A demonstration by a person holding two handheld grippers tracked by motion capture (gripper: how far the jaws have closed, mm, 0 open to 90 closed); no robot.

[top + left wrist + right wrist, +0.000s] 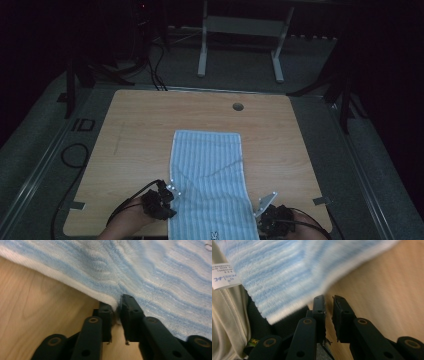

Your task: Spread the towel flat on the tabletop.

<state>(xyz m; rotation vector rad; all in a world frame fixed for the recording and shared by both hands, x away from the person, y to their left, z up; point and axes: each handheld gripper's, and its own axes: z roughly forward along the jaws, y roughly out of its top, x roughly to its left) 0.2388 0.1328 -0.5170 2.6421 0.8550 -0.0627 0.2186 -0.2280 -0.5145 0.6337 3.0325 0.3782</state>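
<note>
A light blue and white striped towel (210,180) lies lengthwise on the wooden table (140,125), its near end reaching over the front edge. My left gripper (170,192) sits at the towel's left edge near the front. In the left gripper view its jaws (116,302) stand a narrow gap apart, with the towel's (150,270) white hem just at the tips and not pinched. My right gripper (265,205) is at the towel's right edge. Its jaws (329,301) are also slightly apart with nothing between them, and the towel (287,270) lies blurred just ahead and left.
A round cable hole (238,106) is in the table's far side. A black cable (75,155) loops on the floor at left. A white desk frame (240,30) stands beyond the table. The towel's label (222,276) and the person's pale clothing (227,322) show at left.
</note>
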